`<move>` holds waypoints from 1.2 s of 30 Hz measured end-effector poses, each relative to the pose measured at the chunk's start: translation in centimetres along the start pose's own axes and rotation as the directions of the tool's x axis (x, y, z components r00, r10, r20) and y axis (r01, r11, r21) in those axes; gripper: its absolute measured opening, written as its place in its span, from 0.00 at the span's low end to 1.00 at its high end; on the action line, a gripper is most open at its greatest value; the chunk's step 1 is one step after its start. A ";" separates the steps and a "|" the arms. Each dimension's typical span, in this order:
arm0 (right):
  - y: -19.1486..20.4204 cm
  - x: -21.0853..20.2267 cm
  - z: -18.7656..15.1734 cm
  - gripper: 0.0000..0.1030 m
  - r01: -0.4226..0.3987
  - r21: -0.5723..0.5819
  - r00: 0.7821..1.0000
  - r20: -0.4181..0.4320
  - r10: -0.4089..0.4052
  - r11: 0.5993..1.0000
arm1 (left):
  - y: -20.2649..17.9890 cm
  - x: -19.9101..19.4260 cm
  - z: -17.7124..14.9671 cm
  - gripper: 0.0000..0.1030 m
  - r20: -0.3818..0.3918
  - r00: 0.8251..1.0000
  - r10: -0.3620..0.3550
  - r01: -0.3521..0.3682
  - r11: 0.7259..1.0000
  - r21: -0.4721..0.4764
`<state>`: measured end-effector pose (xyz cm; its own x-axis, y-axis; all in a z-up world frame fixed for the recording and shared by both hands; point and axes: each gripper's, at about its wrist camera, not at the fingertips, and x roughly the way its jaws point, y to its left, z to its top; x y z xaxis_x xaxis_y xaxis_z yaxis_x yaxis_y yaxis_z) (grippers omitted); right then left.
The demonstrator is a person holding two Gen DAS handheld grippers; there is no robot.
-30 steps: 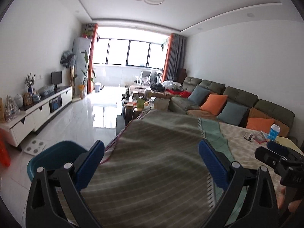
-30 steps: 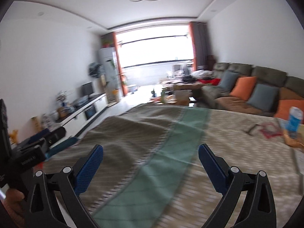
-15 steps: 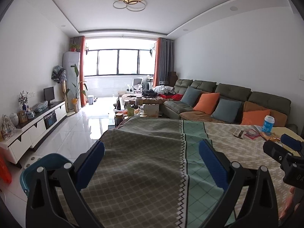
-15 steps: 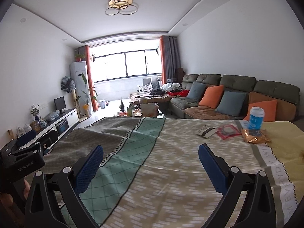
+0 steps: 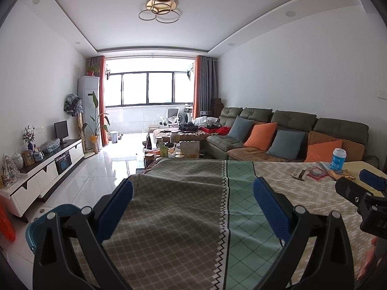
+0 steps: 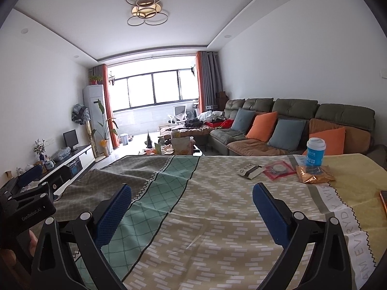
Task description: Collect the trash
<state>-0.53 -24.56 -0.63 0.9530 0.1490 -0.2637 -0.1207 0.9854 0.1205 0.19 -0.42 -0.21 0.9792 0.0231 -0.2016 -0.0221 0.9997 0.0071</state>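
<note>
Trash lies at the far right of the cloth-covered table [image 6: 205, 217]: a blue paper cup with a white lid [image 6: 315, 152], a gold foil wrapper [image 6: 314, 177], a red packet [image 6: 278, 169] and a black-and-white wrapper [image 6: 250, 170]. My right gripper [image 6: 192, 210] is open and empty, well short of them. In the left wrist view the cup [image 5: 338, 158] and the black-and-white wrapper [image 5: 300, 174] show far right. My left gripper [image 5: 193, 207] is open and empty over the table's left half. A teal bin [image 5: 48, 220] stands on the floor at lower left.
A green sofa with orange and blue cushions [image 6: 290, 125] runs behind the table. A cluttered coffee table [image 5: 174, 145] stands beyond the table's far edge. A white TV cabinet [image 5: 48, 169] lines the left wall. A phone's edge [image 6: 383, 203] shows at the table's right.
Both views have swung right and steadied: the trash has come nearer the middle of the right view. Both grippers stay open.
</note>
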 end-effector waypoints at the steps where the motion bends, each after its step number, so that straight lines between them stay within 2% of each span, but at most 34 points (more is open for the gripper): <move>1: -0.1 -0.1 0.0 0.97 0.001 0.001 1.000 0.002 -0.001 1.000 | 0.0 0.0 0.0 0.97 0.001 1.000 -0.002 0.002 1.000 0.000; 36: -0.5 -0.6 0.3 0.97 0.011 0.005 1.000 0.018 -0.011 1.000 | 0.2 -0.2 -0.1 0.97 0.018 1.000 0.012 -0.012 1.000 -0.012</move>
<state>-0.98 -25.15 -0.26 0.9590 0.1370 -0.2482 -0.1091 0.9864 0.1228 -0.02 -0.22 -0.23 0.9824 0.0351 -0.1835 -0.0361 0.9993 -0.0023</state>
